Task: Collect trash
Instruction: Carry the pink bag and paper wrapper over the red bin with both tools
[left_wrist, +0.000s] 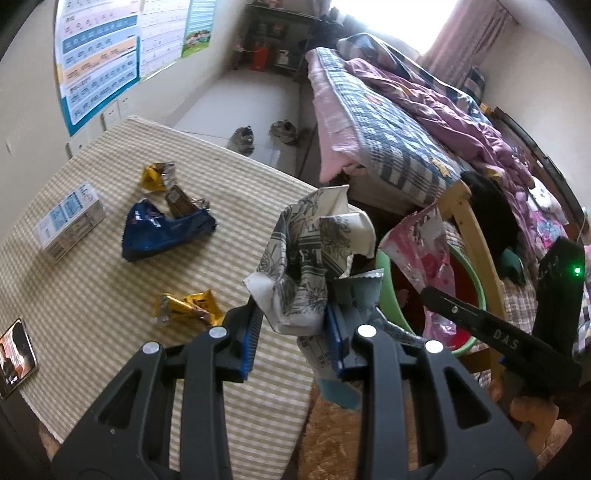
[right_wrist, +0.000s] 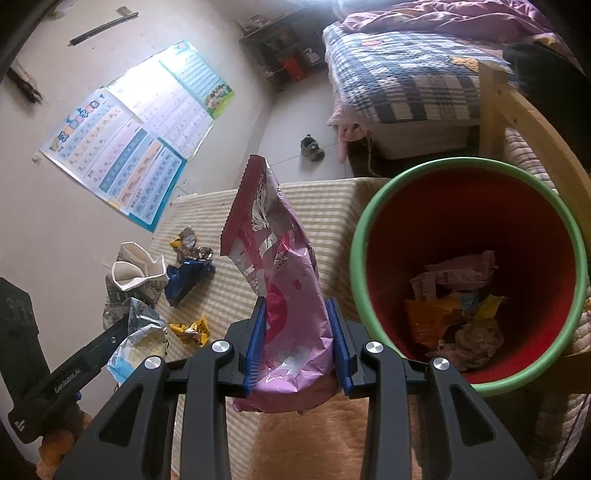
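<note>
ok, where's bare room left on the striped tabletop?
Free: the near strip of tabletop below the gold wrappers, and the far corner beyond the yellow wrapper. Crowded: the middle, around blue bag and white carton.

Daylight floods in from the window (left_wrist: 373, 22) far beyond the fingers, blown out to white glare. Nearer surfaces are evenly lit with soft shadows. Fisheye bending curves the walls, and black vignette fills the corners.

Two close, downward-tilted wrist views, sharing striped table (left_wrist: 92, 280) and bin (right_wrist: 469, 273).
</note>
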